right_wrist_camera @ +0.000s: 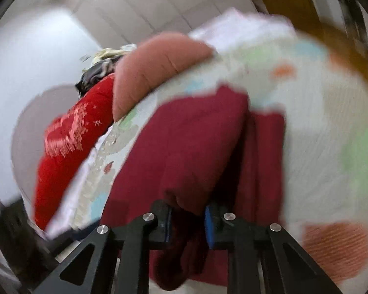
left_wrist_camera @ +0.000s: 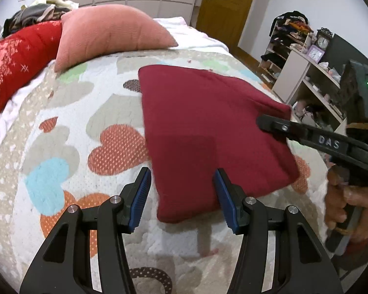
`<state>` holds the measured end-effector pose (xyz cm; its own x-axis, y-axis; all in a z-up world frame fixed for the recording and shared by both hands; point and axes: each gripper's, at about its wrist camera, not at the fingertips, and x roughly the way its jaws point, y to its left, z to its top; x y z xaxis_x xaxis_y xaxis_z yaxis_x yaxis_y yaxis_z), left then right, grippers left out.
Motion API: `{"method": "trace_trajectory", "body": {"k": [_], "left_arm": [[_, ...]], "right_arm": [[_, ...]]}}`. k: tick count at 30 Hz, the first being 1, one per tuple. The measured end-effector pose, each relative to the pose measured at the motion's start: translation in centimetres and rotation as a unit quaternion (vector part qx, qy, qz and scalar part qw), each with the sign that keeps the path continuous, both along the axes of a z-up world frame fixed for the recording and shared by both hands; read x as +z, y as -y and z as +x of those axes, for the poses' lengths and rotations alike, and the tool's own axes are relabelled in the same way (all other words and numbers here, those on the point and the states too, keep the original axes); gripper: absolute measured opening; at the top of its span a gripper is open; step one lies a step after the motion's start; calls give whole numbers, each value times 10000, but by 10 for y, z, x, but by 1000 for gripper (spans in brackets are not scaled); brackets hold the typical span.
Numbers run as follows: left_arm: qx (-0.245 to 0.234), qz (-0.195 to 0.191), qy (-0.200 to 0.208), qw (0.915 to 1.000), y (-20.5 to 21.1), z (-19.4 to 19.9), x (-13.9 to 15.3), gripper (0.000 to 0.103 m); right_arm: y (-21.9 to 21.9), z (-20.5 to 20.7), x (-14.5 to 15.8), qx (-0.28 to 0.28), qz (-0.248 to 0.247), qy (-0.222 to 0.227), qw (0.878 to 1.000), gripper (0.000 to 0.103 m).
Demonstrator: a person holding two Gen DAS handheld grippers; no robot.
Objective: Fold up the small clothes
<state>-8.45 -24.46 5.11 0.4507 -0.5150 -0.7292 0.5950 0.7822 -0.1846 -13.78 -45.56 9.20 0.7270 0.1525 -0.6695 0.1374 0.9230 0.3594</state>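
The dark red garment (left_wrist_camera: 208, 132) lies folded on the bed's heart-patterned quilt (left_wrist_camera: 68, 132), its right corner pinched in the right claw (right_wrist_camera: 187, 216), whose blue pads are closed on a bunched edge of it. The left claw (left_wrist_camera: 182, 194) hangs wide open and empty just above the near edge, so the cloth stretches forward and rightward from it. The long axis seems to run away from the left claw towards the pink pillow (left_wrist_camera: 110, 31). The garment looks thick, soft and several layers deep.

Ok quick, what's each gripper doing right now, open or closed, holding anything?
Left gripper: open, holding nothing, jaws at the near edge of the dark red cloth.
Right gripper: closed on the cloth's edge.
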Motion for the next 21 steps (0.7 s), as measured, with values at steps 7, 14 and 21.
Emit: {"method": "trace_trajectory", "body": {"k": [7,14,21], "left_arm": [[76,180,-344,9992,13,8,-29,57],[227,236,65,9994,9,11,-8,57],[325,258,14,9991,19,34,-10,57]], "right_arm": [[22,9,-28,-231,-205,-599,9977,22],[29,-35,20,-554,-203,111,9982,35],[3,-4,24,-275,-861,169,9958,35]]}}
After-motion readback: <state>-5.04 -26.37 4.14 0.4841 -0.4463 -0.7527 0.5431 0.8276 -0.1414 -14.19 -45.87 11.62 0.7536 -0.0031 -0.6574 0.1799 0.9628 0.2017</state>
